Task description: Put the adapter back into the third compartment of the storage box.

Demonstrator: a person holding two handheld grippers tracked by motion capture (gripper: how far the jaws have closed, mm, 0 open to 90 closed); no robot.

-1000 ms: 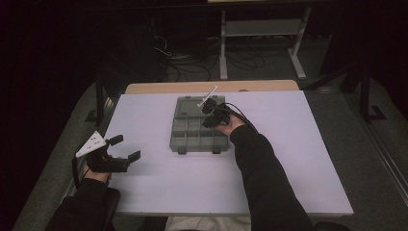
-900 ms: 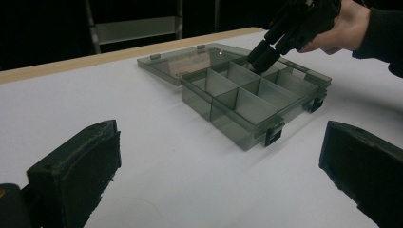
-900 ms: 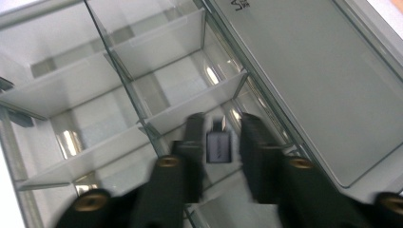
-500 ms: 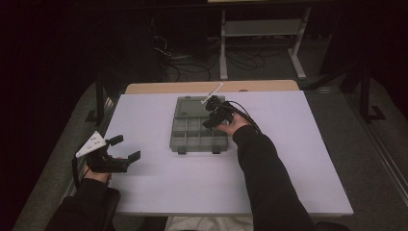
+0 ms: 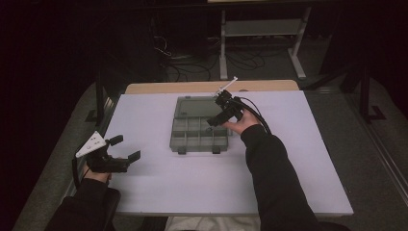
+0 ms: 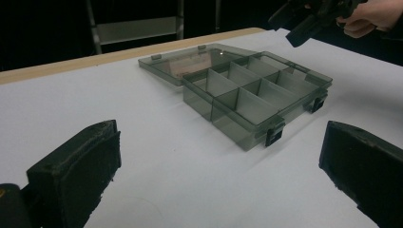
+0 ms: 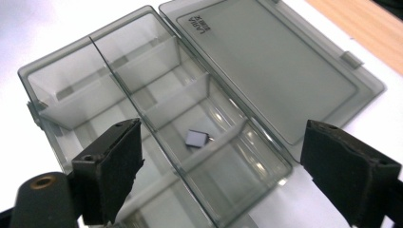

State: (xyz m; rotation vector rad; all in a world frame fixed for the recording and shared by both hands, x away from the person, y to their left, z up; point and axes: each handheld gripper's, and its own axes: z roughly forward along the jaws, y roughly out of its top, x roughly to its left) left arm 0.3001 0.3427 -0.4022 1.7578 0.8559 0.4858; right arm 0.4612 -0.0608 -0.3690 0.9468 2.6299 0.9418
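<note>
Raised slightly, right gripper (image 5: 217, 117) fingers (image 7: 110, 166) gape empty above organizer box (image 5: 198, 131).

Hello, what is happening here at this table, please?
A person works at a white table with a gripper in each hand. The right gripper hovers open above an open grey compartment box; a small grey piece lies in one compartment. The left gripper is open too, near the table's left edge, holding nothing.
</note>
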